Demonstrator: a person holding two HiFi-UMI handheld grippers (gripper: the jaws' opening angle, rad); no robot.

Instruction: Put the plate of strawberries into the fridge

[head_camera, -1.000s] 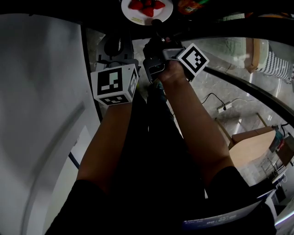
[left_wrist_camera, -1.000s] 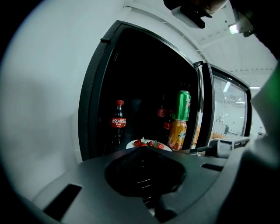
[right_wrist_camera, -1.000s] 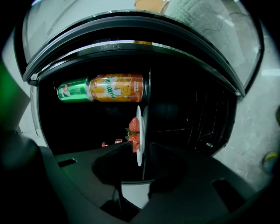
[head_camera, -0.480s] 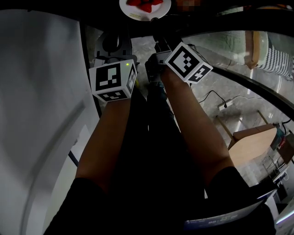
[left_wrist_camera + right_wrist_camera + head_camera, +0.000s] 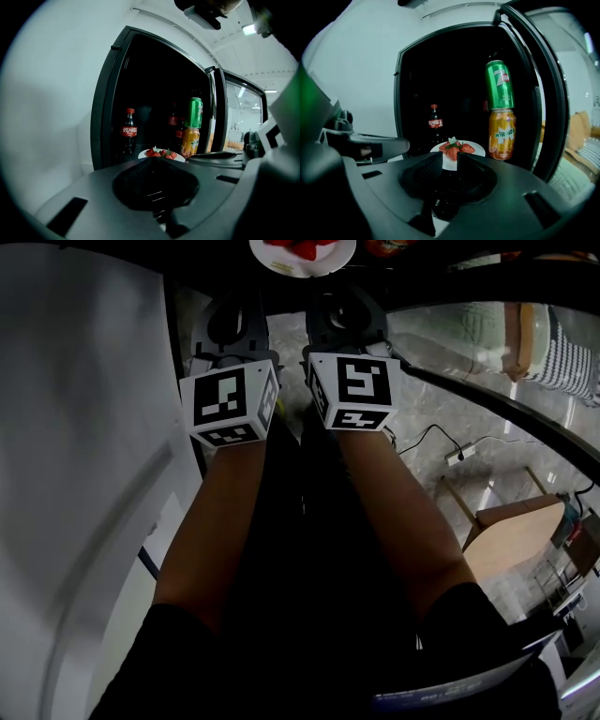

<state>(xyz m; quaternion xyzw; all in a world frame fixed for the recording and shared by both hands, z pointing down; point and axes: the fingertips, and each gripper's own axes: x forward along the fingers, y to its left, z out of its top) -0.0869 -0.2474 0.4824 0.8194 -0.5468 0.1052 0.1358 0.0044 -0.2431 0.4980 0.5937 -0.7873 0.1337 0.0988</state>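
Hand-held gripper, right (image 5: 449, 161): jaws parted by a narrow gap, gripping nothing. You see the plate through that gap, beyond the tips.
Hand-held gripper, left (image 5: 153, 160): jaws pressed together, empty, held beside the right one before the open fridge (image 5: 397, 93).
Item: plate (image 5: 478, 149) of strawberries (image 5: 454, 149).
Location: inside the fridge, resting flat, just left of the orange can (image 5: 501, 133), with a green can (image 5: 499, 84) above that. The cola bottle (image 5: 435, 123) stands behind it, to the left.
Attitude: face up and round, so no long axis to speak of. Berries are heaped at the centre, leaves upward.
Step, as judged: placement looks complete, since neither tool holds the plate.
Next move, as judged: draw both grippers straight back, clear of the rim. Then swing the door (image 5: 555, 108) shut without jolting the cans.
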